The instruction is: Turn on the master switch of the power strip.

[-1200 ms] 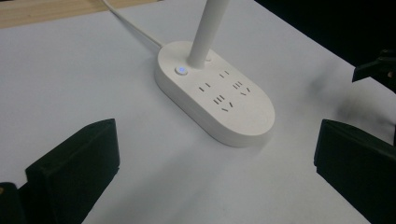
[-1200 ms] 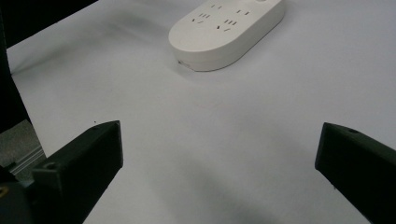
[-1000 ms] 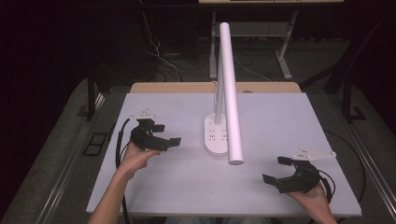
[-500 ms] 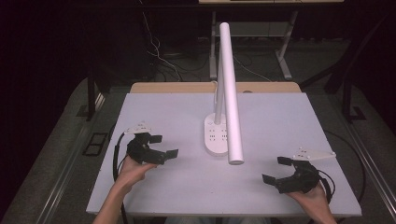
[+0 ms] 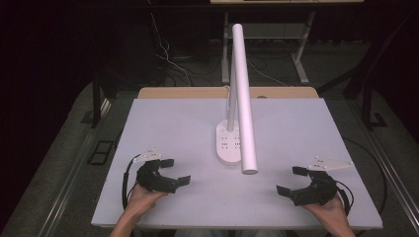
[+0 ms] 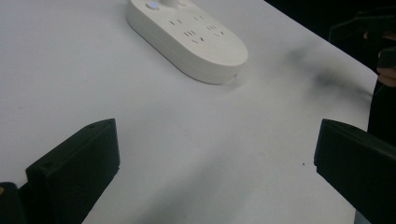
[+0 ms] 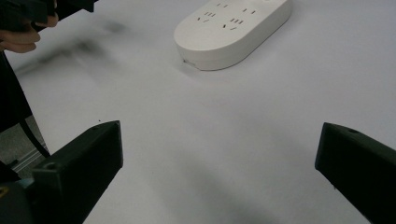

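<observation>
A white desk lamp stands mid-table: its oval base [image 5: 228,143] carries socket outlets, and a long white tube head [image 5: 243,94] reaches toward the front. The same base [image 6: 187,32] lies ahead in the left gripper view and at top centre [image 7: 232,28] in the right gripper view. My left gripper [image 5: 176,171] rests open near the front left of the table, jaws wide apart with nothing between them. My right gripper [image 5: 292,180] sits open near the front right, also empty. Both point inward toward the lamp base.
The white table top [image 5: 296,123] has a wooden strip along its far edge. Cables [image 5: 168,59] and desk legs lie on the dark floor behind. The other hand and gripper [image 7: 28,18] appear at the top left of the right gripper view.
My left gripper has moved back toward the front edge of the table, away from the lamp base. The right gripper has stayed where it was.
</observation>
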